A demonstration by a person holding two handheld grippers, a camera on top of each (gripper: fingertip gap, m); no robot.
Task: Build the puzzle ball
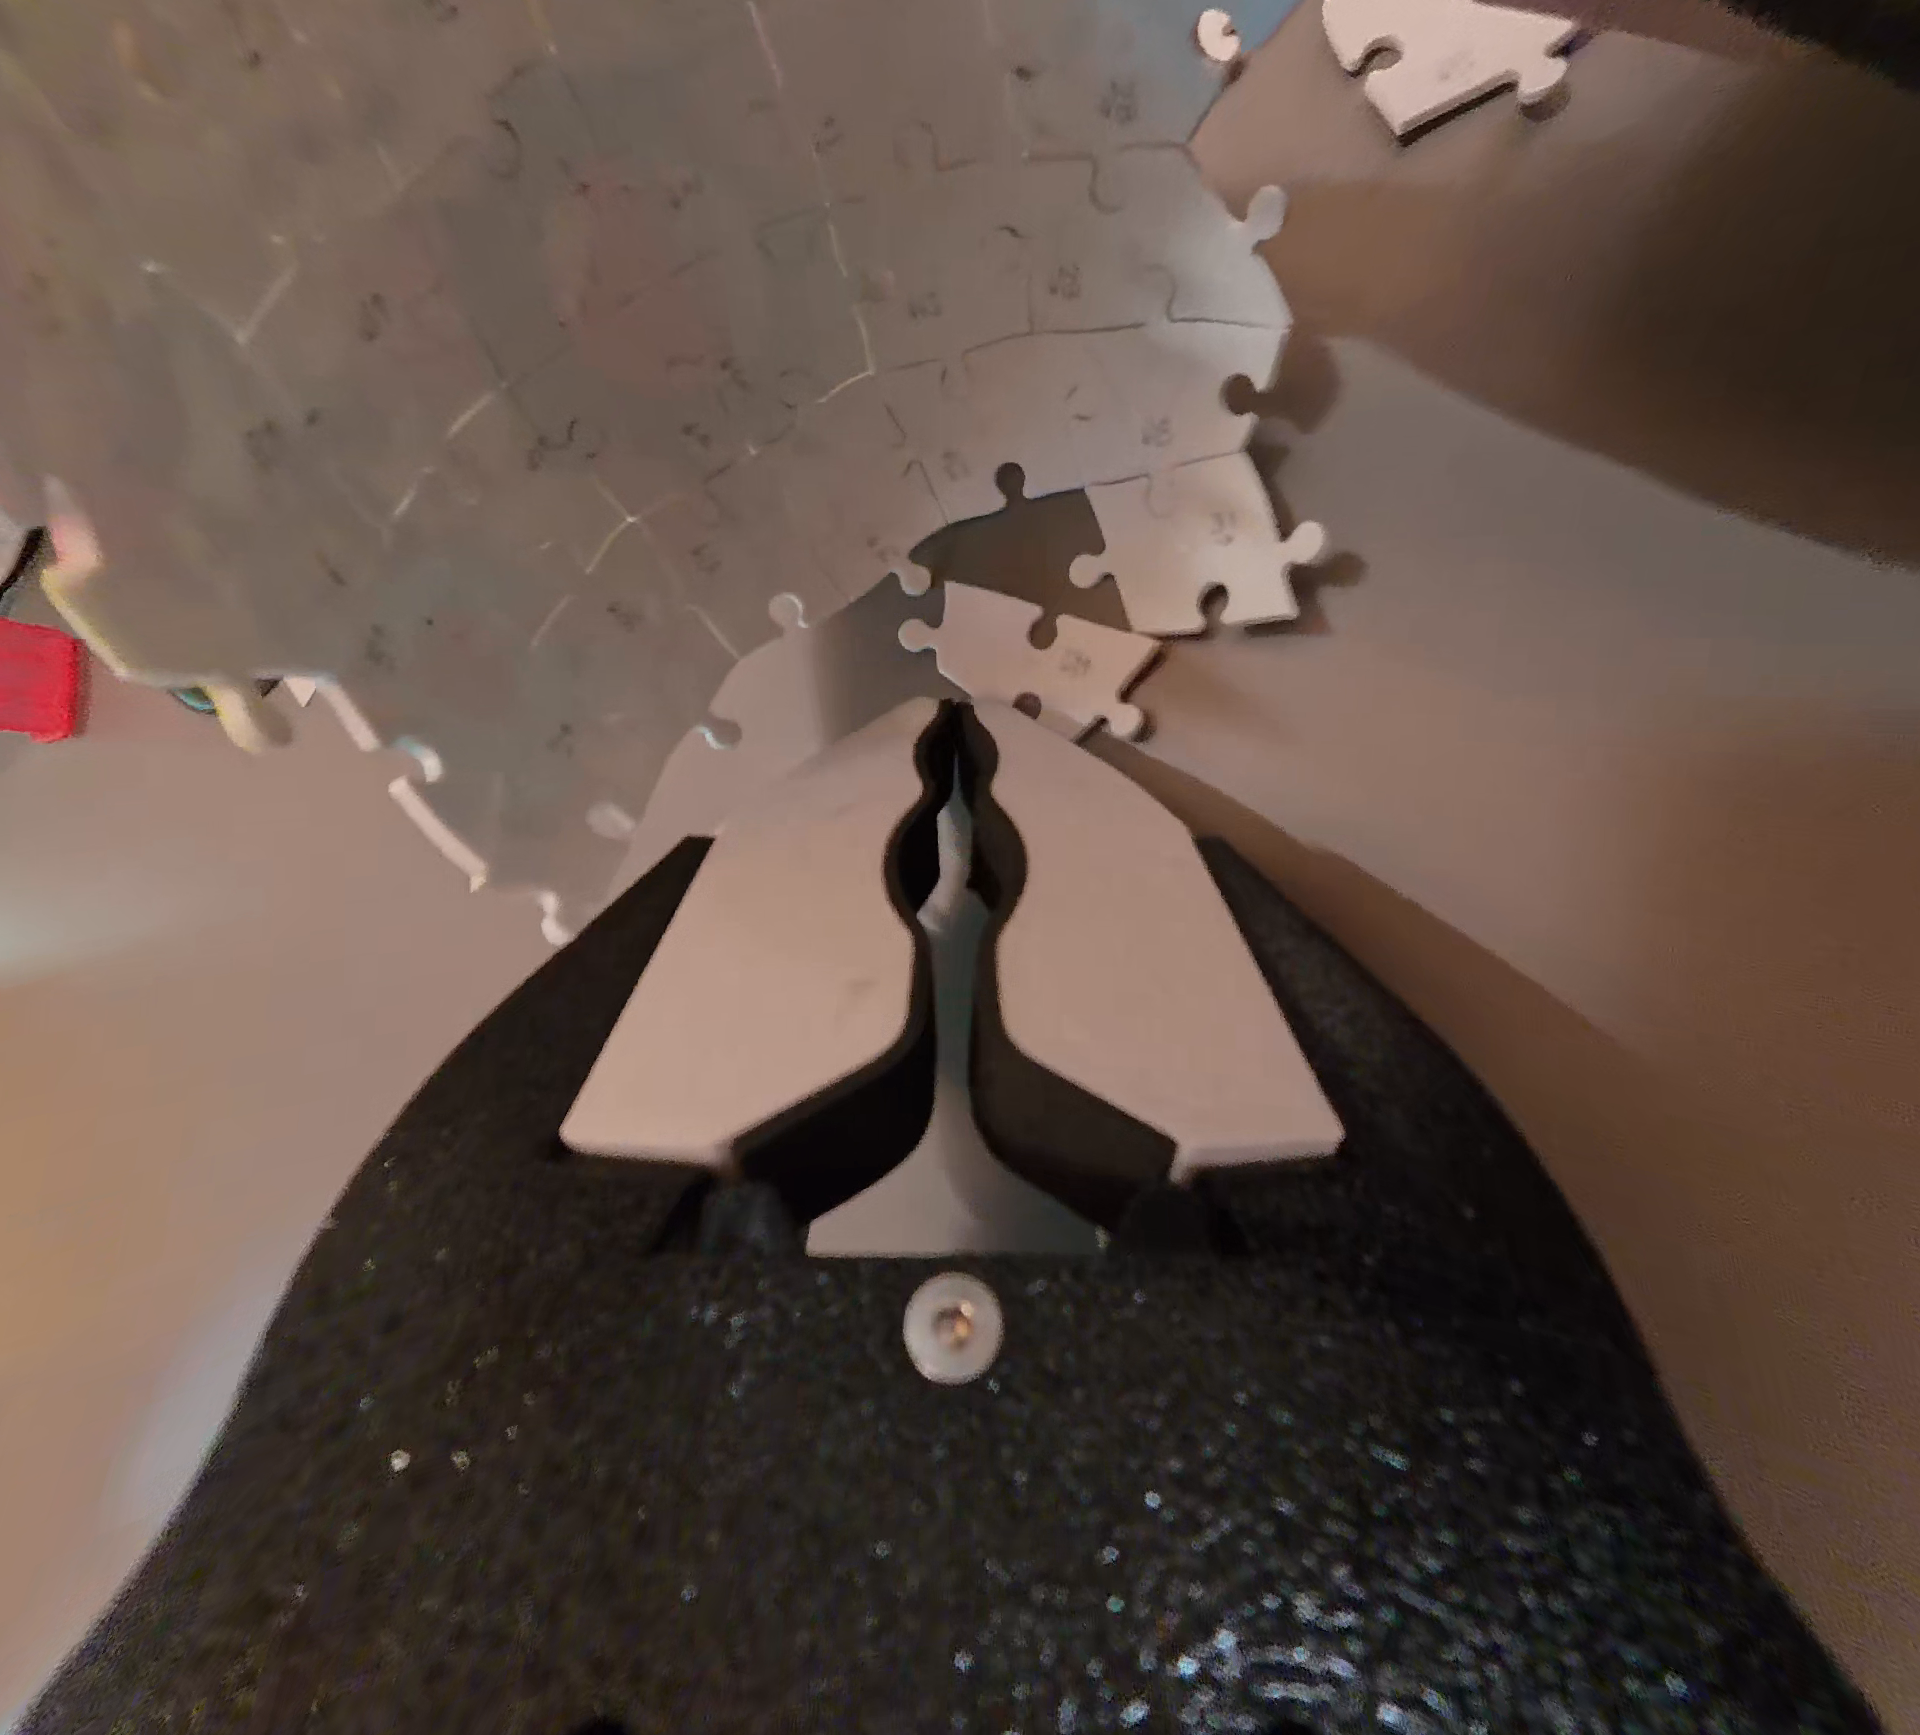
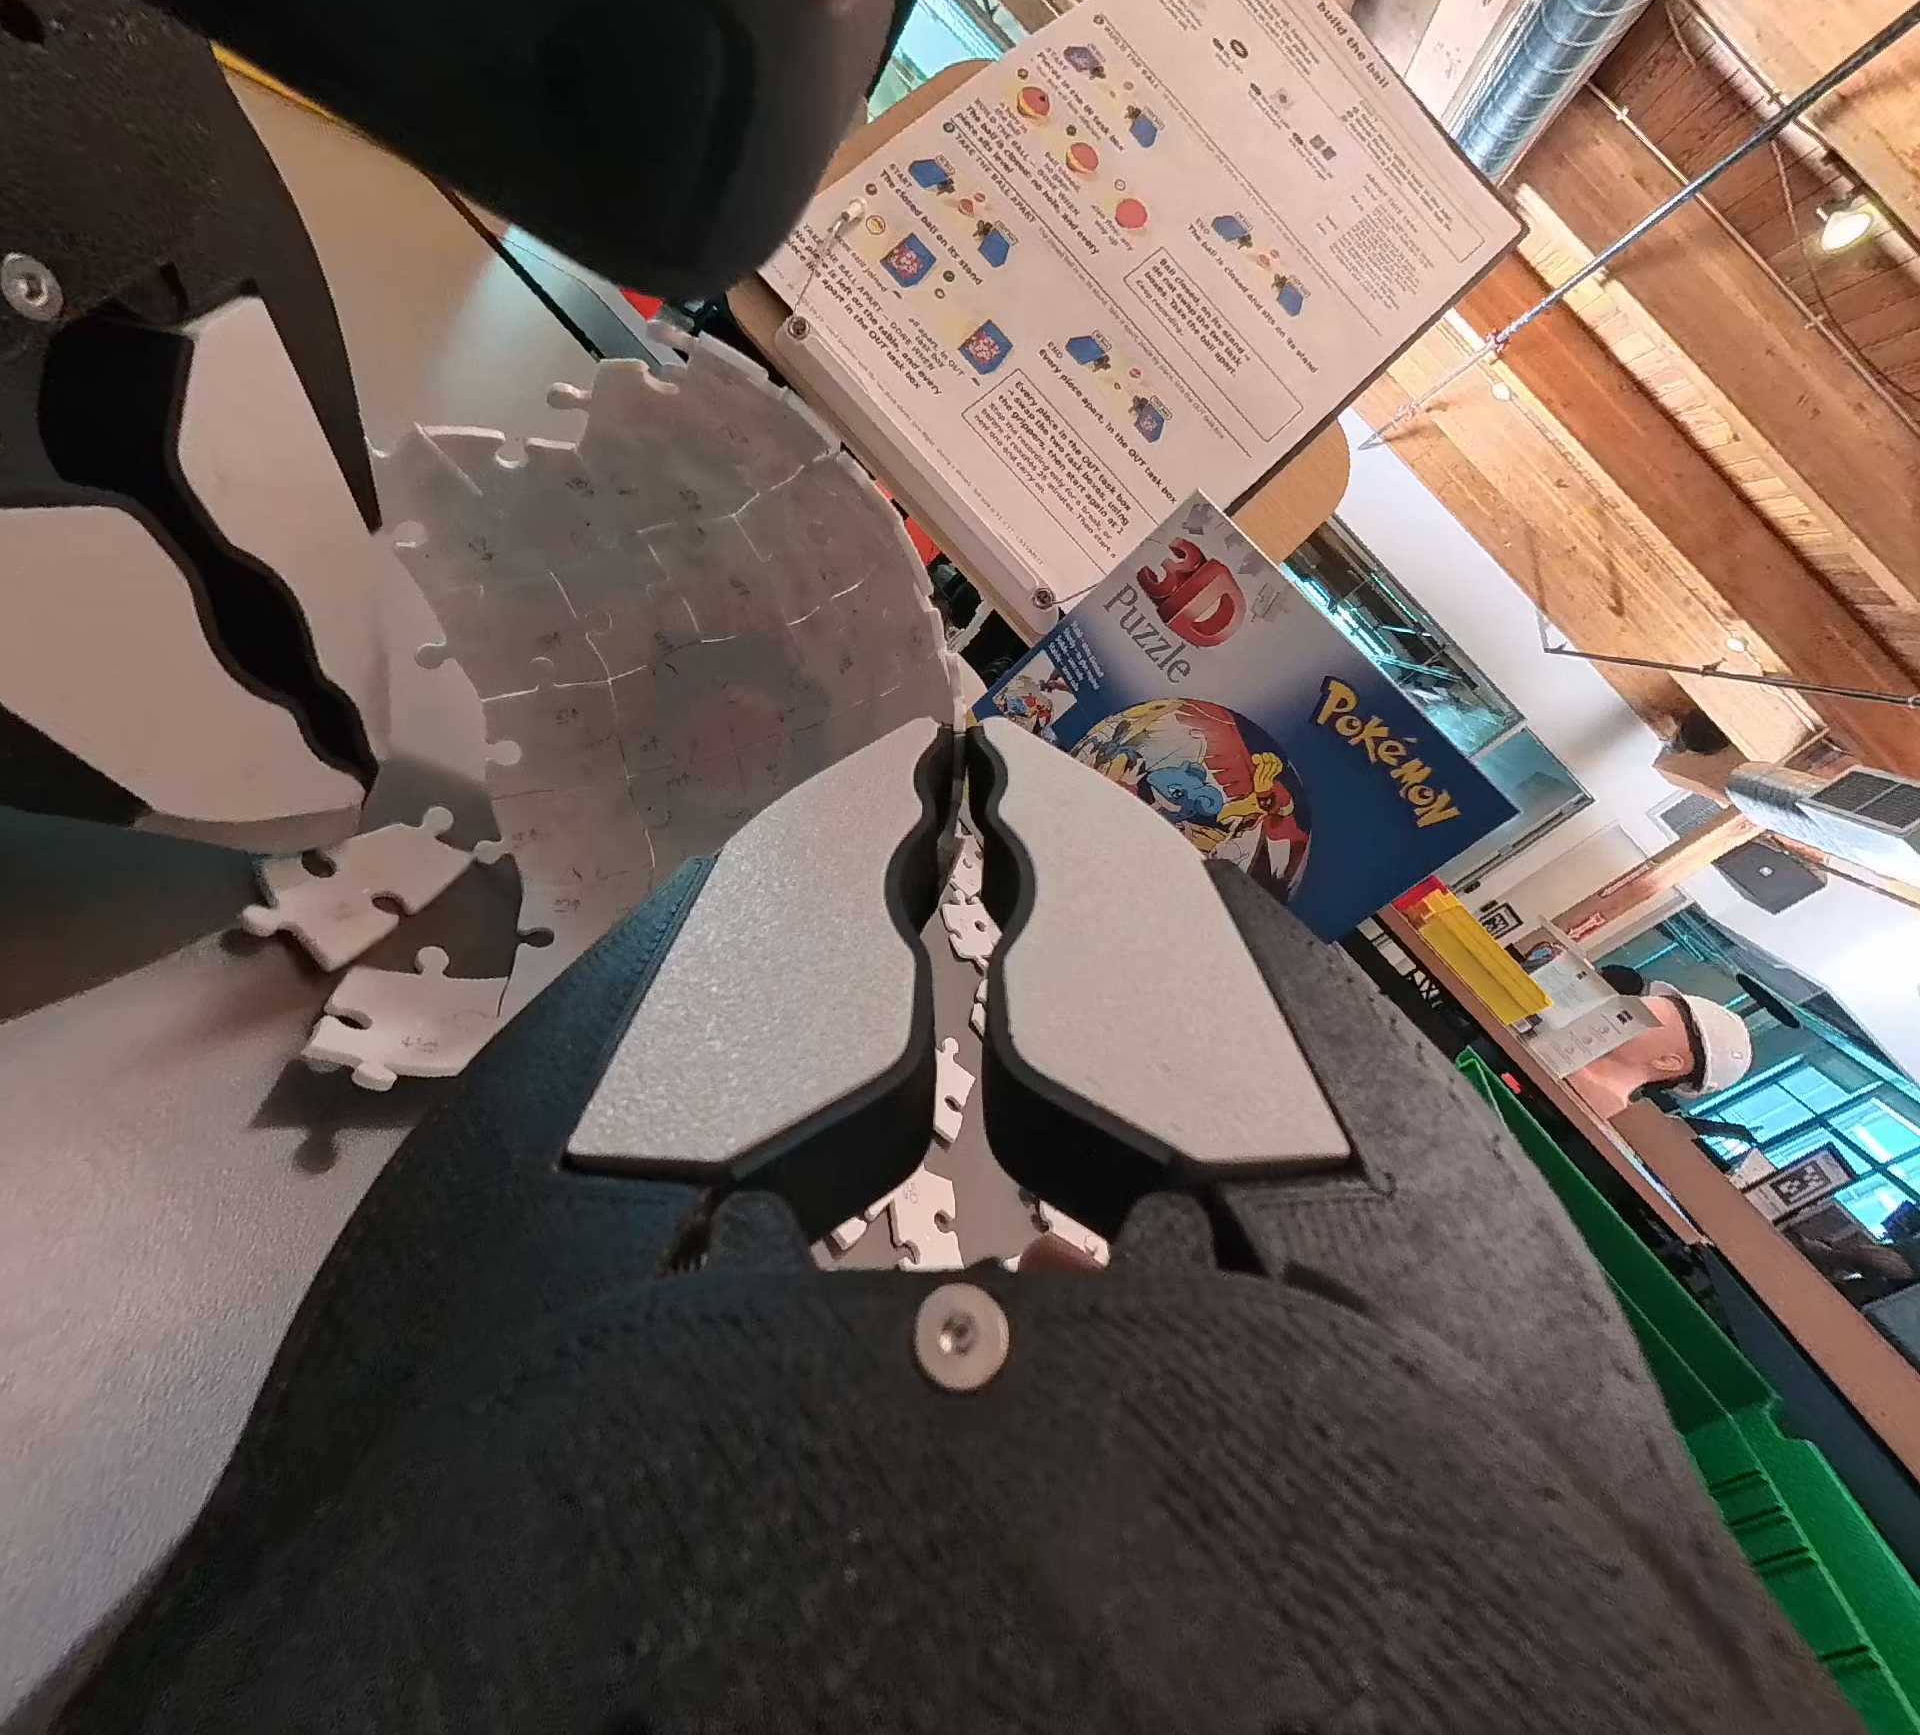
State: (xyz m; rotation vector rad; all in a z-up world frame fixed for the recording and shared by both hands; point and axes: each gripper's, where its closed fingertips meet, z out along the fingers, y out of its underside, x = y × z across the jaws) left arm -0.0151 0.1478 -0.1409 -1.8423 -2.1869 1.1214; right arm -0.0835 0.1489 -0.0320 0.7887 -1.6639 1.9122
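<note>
The partly built puzzle ball (image 1: 582, 251) is a curved grey shell of joined pieces, seen from inside; it also shows in the right wrist view (image 2: 665, 605). My left gripper (image 1: 951, 721) is shut on a loose white puzzle piece (image 1: 1049, 659) and holds it at a notch-shaped gap in the shell's lower rim, beside a jutting joined piece (image 1: 1210, 547). In the right wrist view the left gripper (image 2: 358, 776) and its piece (image 2: 348, 901) show at the left. My right gripper (image 2: 961, 740) is shut on the shell's rim.
One loose white piece (image 1: 1444, 44) lies on the brown table (image 1: 1610, 594) at the far right. More loose pieces (image 2: 951, 1098) show between my right fingers. A puzzle box (image 2: 1299, 750) and an instruction sheet (image 2: 1143, 231) stand behind the ball. A green bin (image 2: 1745, 1436) is at the right. The left gripper's tips are roughly 12 cm from the right gripper's.
</note>
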